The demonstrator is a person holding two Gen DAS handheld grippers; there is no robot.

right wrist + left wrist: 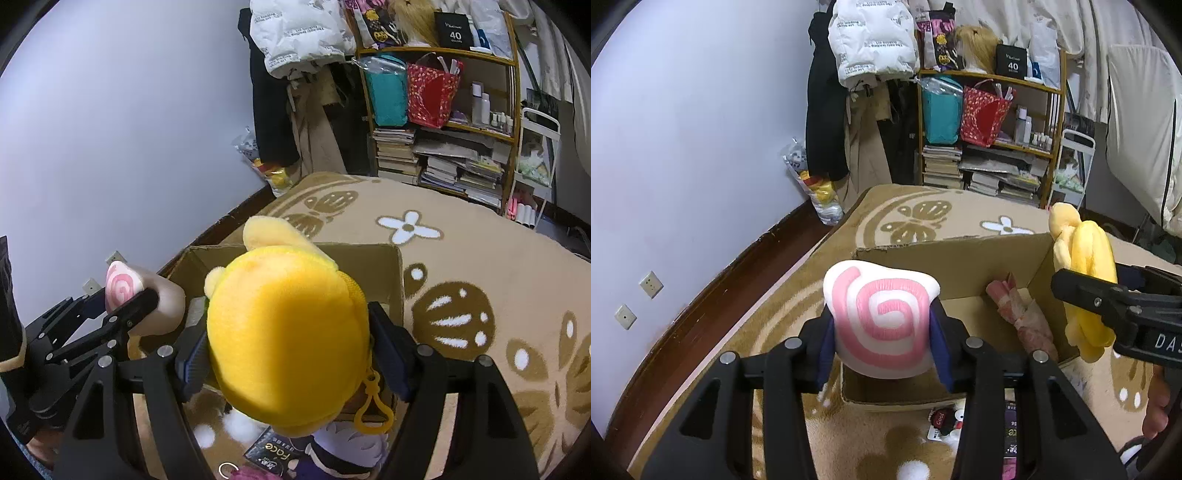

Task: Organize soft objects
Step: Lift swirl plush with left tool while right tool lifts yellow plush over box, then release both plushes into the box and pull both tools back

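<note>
My left gripper (882,325) is shut on a white plush with a pink spiral (881,317) and holds it above the near left part of an open cardboard box (945,254). It also shows in the right wrist view (120,286). My right gripper (288,350) is shut on a yellow plush (288,332) with a yellow clip, above the same box (373,262). In the left wrist view the yellow plush (1082,258) hangs over the box's right wall. A pink wrapped soft object (1023,314) lies inside the box.
The box stands on a tan rug (480,258) with flower and butterfly patterns. Small packets and plush items (945,421) lie on the rug in front of the box. A cluttered shelf (990,122), hanging coats (827,110) and a plastic bag (820,188) stand at the back wall.
</note>
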